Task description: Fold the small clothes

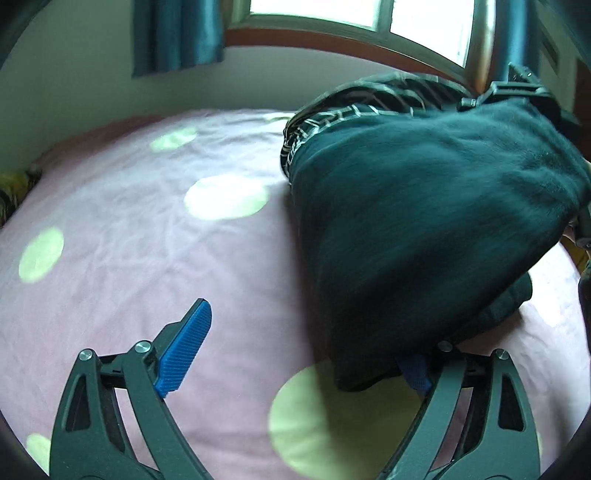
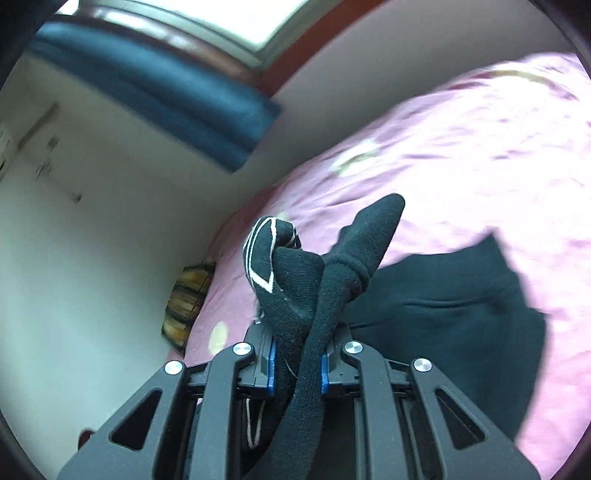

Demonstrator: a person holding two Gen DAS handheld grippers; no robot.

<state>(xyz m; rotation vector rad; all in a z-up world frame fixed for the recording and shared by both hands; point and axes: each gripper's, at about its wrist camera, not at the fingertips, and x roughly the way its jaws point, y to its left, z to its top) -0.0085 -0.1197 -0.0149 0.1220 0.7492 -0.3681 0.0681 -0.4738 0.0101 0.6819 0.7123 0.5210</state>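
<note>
Two grippers work over a pink sheet (image 1: 122, 229) with pale green dots. The left gripper (image 1: 295, 354) stands spread wide and grasps nothing; its left blue pad (image 1: 184, 350) is bare above the sheet, while the right pad (image 1: 415, 373) is half hidden under the lower edge of the dark garment (image 1: 424, 229). That garment hangs lifted at the right of the left wrist view, its white-patterned waistband (image 1: 332, 122) near the top and its bottom corner reaching the sheet. The right gripper (image 2: 297, 363) is clenched on the bunched black waistband (image 2: 295, 288), which has thin white lines; the rest of the cloth (image 2: 443, 314) trails down onto the sheet. No brand, label or readable writing shows on the fabric. A blue curtain (image 2: 155, 96) hangs by the window (image 1: 354, 14), and a striped cushion (image 2: 186, 299) lies at the bed's edge.
</note>
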